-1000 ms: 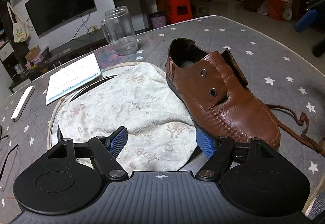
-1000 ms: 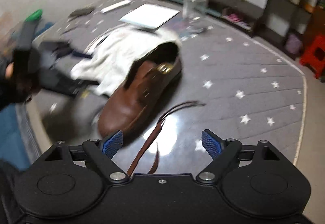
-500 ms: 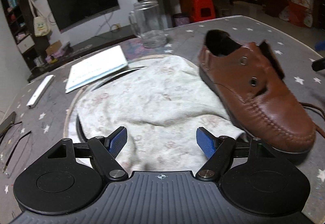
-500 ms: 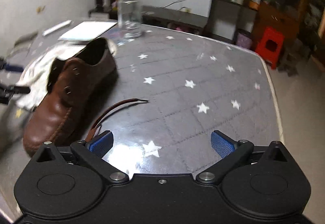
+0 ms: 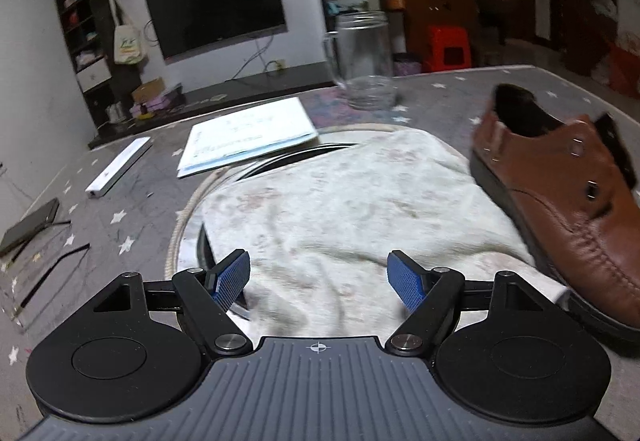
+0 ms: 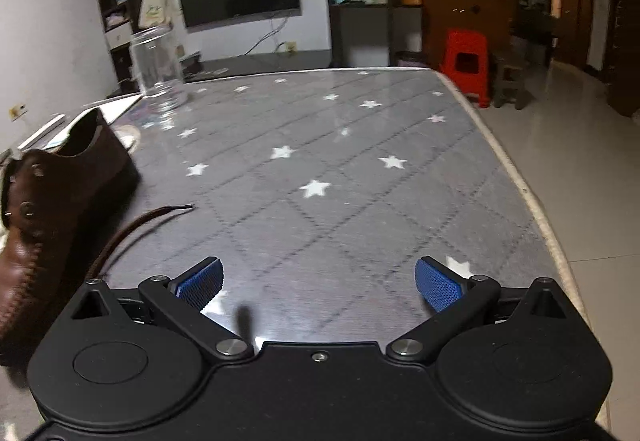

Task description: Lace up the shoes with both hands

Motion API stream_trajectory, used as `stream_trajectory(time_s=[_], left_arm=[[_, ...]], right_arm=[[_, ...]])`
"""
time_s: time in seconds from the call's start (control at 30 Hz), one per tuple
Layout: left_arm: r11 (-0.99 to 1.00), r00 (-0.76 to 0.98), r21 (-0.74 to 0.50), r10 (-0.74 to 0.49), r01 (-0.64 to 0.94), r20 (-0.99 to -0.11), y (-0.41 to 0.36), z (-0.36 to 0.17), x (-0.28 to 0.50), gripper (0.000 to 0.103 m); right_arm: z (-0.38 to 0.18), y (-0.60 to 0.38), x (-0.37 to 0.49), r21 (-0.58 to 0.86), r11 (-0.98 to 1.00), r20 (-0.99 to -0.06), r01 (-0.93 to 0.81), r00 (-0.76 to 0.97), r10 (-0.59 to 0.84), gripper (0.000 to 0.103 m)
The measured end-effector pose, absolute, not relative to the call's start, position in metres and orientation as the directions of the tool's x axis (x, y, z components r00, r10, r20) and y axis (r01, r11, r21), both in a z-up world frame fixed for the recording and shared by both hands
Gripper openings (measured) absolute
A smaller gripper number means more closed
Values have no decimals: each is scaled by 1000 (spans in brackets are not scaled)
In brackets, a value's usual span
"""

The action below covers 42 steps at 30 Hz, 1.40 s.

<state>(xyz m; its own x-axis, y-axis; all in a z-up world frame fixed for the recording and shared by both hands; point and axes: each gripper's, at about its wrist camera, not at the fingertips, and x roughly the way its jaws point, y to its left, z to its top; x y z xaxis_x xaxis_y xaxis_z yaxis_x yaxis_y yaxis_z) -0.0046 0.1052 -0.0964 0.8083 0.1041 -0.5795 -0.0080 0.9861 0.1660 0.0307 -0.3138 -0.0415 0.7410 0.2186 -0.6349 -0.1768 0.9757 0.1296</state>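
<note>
Both claws gape wide, holding nothing. The lace (image 6: 132, 231) lies loose, just left of the right claw (image 6: 318, 283), running forward. The shoe (image 5: 560, 197), eyelets bare, sits right of the left claw (image 5: 318, 277).

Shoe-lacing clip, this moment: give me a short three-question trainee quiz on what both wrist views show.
1. True or false: the lace is threaded through the eyelets of the brown shoe.
2. Multiple choice: what lies under the left gripper? A) a white cloth B) a booklet C) a glass jar
3. Fill in: the right gripper is open over bare ____, holding nothing.

Key
1. False: it lies loose on the table beside the shoe.
2. A: the white cloth; the booklet and glass jar sit further back.
3. table
</note>
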Motion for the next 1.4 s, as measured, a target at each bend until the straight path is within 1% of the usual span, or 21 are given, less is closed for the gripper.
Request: stream_trajectory(time_s=[0.1,0.27,0.53,0.77,1.1,1.17,1.23,1.4], left_arm=[[985,807,166,138,-50,-574,123,-104,1,77],[987,801,137,150,-86,-579,145,-110,6,77],[985,783,146,163,-93,-601,161,-126,11,79],[992,779,75,130,-106,-613,175,-130,11,84],[993,777,67,115,-93,-619,181,-130,14,90],[993,774,69,121,-100,-621,181,-131,15,93],[992,769,63,126,-111,-626,183,-132,16,98],[990,763,57,133,-125,-633,186,-133,18,102]], right_arm=[[-46,-317,31,123,977,-630,-174,747,212,103],[-50,-316,31,94,980,-619,-178,760,197,103],[-52,-305,36,27,983,-636,-179,756,156,103],[-53,-303,36,20,984,-638,-179,755,151,103],[-56,-324,32,29,983,-638,-183,753,159,103],[-57,-328,31,30,983,-639,-183,753,160,103],[-58,-334,30,32,982,-639,-184,752,162,103],[-60,-342,27,32,982,-636,-186,754,163,103]])
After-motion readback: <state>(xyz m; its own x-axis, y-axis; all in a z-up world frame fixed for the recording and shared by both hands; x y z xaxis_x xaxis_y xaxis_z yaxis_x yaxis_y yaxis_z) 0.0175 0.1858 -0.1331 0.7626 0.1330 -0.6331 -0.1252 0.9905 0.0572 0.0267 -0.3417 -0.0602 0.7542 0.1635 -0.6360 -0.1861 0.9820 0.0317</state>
